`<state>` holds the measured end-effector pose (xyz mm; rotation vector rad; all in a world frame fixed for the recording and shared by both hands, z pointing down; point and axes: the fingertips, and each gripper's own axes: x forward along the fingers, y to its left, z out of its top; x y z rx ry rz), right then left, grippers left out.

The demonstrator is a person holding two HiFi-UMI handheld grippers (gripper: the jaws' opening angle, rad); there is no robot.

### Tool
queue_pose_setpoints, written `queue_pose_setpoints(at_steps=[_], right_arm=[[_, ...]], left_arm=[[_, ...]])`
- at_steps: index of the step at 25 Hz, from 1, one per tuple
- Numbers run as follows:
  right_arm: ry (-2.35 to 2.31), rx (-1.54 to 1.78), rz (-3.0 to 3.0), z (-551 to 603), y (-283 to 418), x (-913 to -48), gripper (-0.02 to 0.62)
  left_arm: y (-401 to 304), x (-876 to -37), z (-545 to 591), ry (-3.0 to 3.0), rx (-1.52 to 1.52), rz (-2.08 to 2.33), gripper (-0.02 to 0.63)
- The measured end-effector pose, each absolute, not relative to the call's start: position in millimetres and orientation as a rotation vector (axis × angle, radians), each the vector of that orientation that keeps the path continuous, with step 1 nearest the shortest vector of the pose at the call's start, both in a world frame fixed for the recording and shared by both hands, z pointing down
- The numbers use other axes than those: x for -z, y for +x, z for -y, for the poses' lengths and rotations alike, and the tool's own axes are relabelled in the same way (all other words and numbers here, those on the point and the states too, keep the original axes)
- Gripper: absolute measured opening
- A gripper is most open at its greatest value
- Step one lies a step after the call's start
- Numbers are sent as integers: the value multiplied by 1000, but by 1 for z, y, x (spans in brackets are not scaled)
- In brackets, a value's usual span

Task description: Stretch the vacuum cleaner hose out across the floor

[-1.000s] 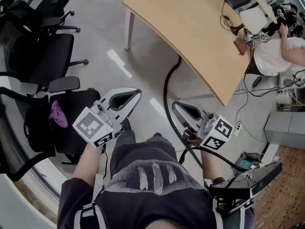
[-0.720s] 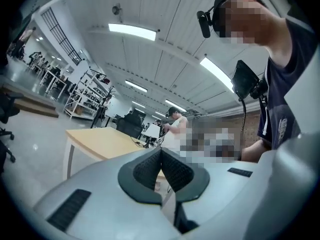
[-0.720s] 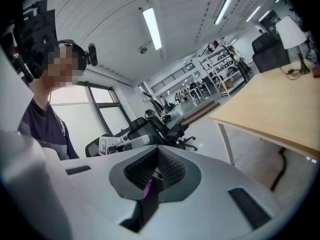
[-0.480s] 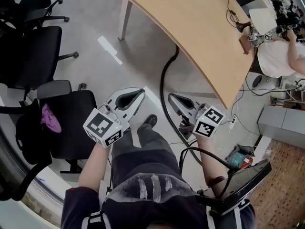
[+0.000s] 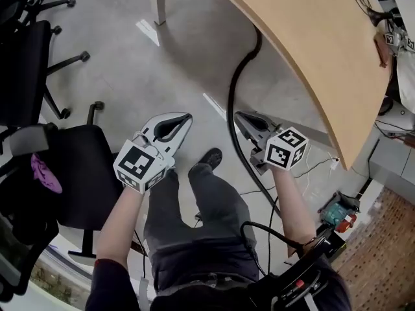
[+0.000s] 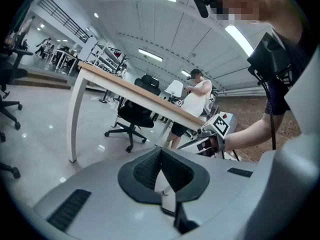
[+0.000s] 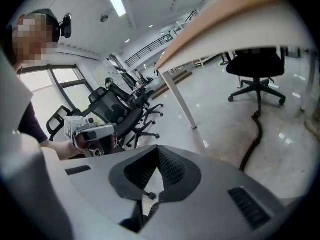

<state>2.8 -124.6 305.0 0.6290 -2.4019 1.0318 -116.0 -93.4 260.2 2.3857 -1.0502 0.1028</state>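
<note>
The black vacuum hose (image 5: 232,99) comes out from under the table and curves over the grey floor, passing just beside my right gripper (image 5: 238,116). In the right gripper view the hose (image 7: 252,139) lies on the floor ahead and to the right. That gripper is shut and empty, its tip close to the hose but apart from it. My left gripper (image 5: 187,117) is held left of the hose, also shut with nothing in it. The jaws are pressed together in the left gripper view (image 6: 161,150) and in the right gripper view (image 7: 158,149).
A curved wooden table (image 5: 305,50) on a white leg (image 5: 159,2) overhangs the hose at upper right. Black office chairs (image 5: 26,57) stand at left, one holding a purple cloth (image 5: 44,173). My shoe (image 5: 209,157) is between the grippers. Cables and a small device (image 5: 337,216) lie at right.
Both grippers have sunk toward the floor and the view has tipped further down. The right gripper's tip now lies beside the hose. Both stay shut.
</note>
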Motion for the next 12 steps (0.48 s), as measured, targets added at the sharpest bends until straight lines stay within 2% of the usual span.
queue_pose_setpoints(at_steps=[12], right_arm=[[773,-1068,2286,218,61,-528,2]], left_arm=[[-60,-457,146,2452,-284,913,8]])
